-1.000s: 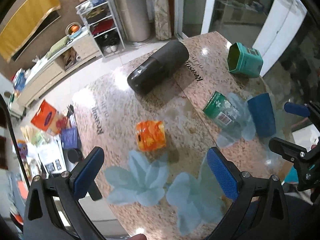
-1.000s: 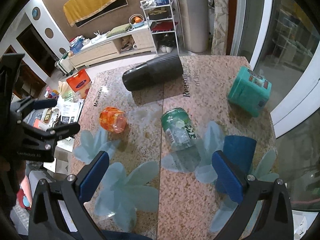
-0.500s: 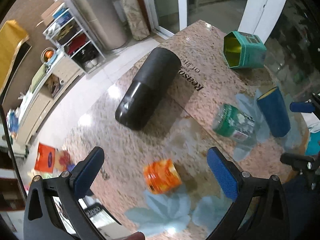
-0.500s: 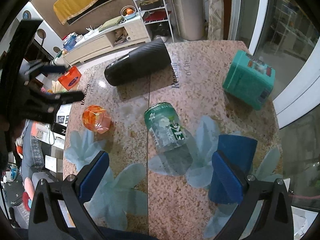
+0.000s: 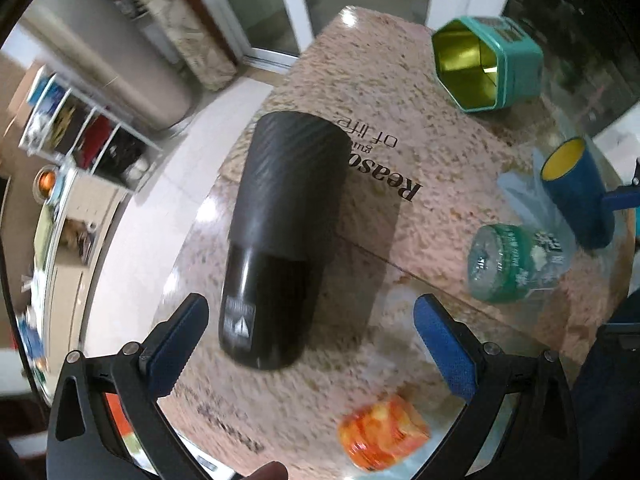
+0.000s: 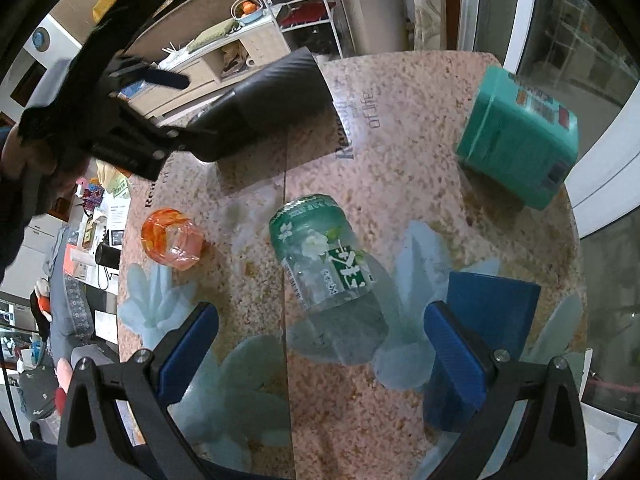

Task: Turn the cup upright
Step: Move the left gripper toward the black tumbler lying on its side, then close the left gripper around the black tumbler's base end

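Note:
A tall black cup [image 5: 280, 236] lies on its side on the granite table [image 5: 400, 92], its narrow base toward my left gripper [image 5: 312, 332]. That gripper is open and empty, its blue pads just short of the cup's base. In the right wrist view the black cup [image 6: 272, 108] lies at the back left with the left gripper's black frame [image 6: 116, 120] over its base. My right gripper [image 6: 320, 344] is open and empty, above a green bottle [image 6: 324, 256], its right pad beside a blue cup [image 6: 492, 320] lying on its side.
A teal hexagonal tin [image 5: 488, 64] lies on its side at the table's far corner. An orange glass [image 5: 384, 432] lies near the left gripper, and it also shows in the right wrist view [image 6: 172, 236]. The green bottle [image 5: 516, 260] and blue cup [image 5: 576, 192] lie to the right.
My left gripper has moved forward across the table, past the orange glass, up to the black cup's base. My right gripper has crept slightly closer to the green bottle.

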